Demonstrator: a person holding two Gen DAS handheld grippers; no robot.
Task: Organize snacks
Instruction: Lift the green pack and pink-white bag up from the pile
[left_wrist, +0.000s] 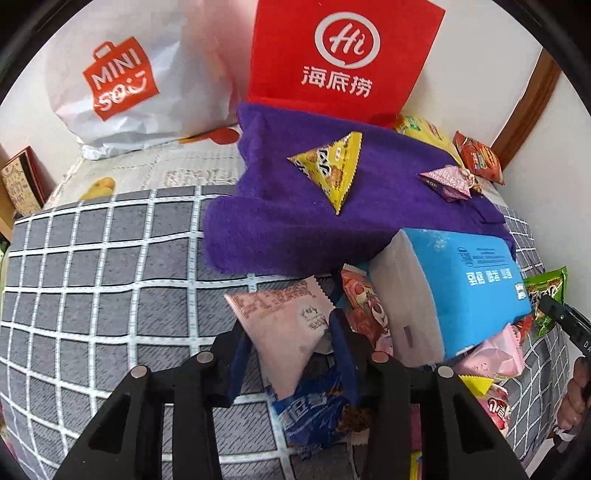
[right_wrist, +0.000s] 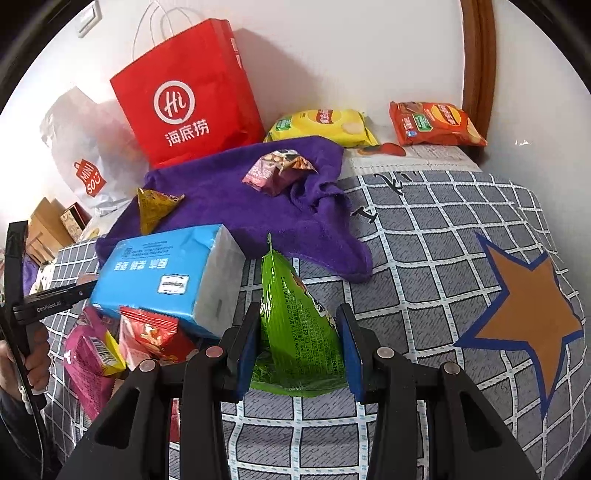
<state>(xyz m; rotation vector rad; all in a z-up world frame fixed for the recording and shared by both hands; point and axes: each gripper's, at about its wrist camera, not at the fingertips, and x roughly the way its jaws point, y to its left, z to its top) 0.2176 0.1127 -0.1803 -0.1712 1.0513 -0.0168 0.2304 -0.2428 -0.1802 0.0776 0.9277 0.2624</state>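
The right hand-held gripper (right_wrist: 299, 347) is clamped on a green snack packet (right_wrist: 295, 332), its blue pads pressing both sides of the packet, which stands upright just above the grey checked bed cover (right_wrist: 424, 258). The left hand-held gripper (left_wrist: 291, 354) has a pale pink snack packet (left_wrist: 291, 332) between its two fingers; I cannot tell if the pads really press it or only stand beside it.

As landmark I take the blue tissue pack (right_wrist: 166, 273). It lies tilted on top of a heap of small snack packets (right_wrist: 147, 339), just to the left of the green packet. Behind the tissue pack a purple towel (right_wrist: 240, 199) is spread on the bed, and on it lie a yellow triangular packet (right_wrist: 153, 208) and a pinkish triangular packet (right_wrist: 277, 170). Further behind the tissue pack, at the wall, stands a red paper bag (right_wrist: 192, 99), with a white Miniso bag (right_wrist: 85, 162) to its left and a yellow chips bag (right_wrist: 325, 125) and an orange chips bag (right_wrist: 436, 123) to its right.
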